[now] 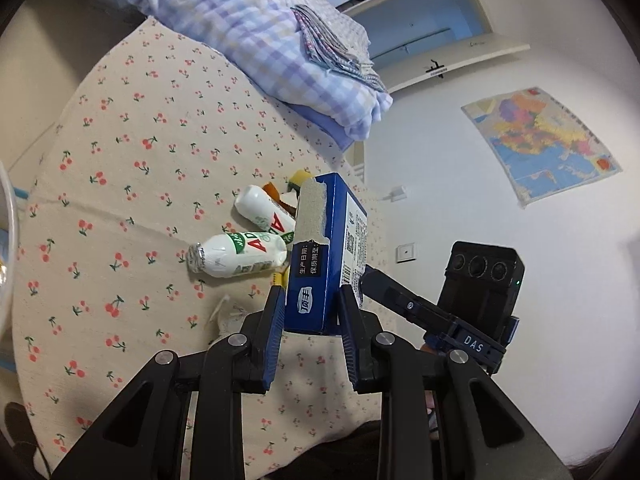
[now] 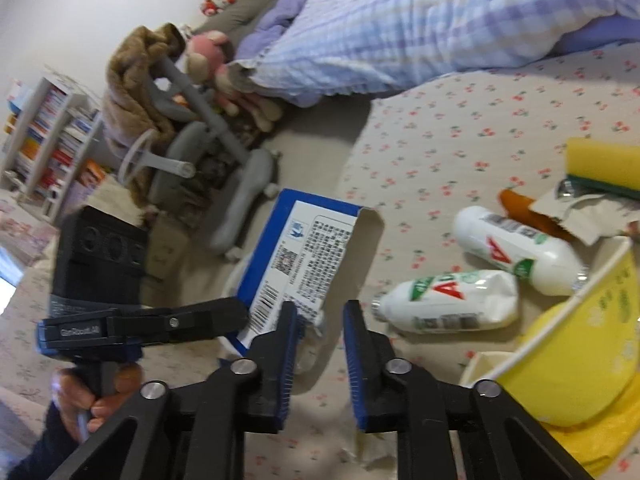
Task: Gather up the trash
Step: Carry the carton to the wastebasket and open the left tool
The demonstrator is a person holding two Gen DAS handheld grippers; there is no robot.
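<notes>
My left gripper (image 1: 311, 300) is shut on a blue and white carton (image 1: 328, 248) and holds it upright above the bed. The carton also shows in the right wrist view (image 2: 304, 256), gripped by the left gripper (image 2: 236, 316). Two white AD bottles (image 1: 240, 256) (image 1: 266, 210) lie on the cherry-print sheet behind it. In the right wrist view the bottles (image 2: 448, 300) (image 2: 516, 250) lie right of the carton. My right gripper (image 2: 320, 312) is open and empty, just right of the carton. A crumpled tissue (image 1: 230, 316) lies under the carton.
A yellow paper bowl (image 2: 576, 340) sits at the right. A yellow sponge (image 2: 604, 164), an orange piece (image 2: 516, 202) and torn brown paper (image 2: 580, 212) lie beyond the bottles. A plaid quilt (image 1: 256, 36) fills the far bed. A grey chair (image 2: 208, 148) stands beside the bed.
</notes>
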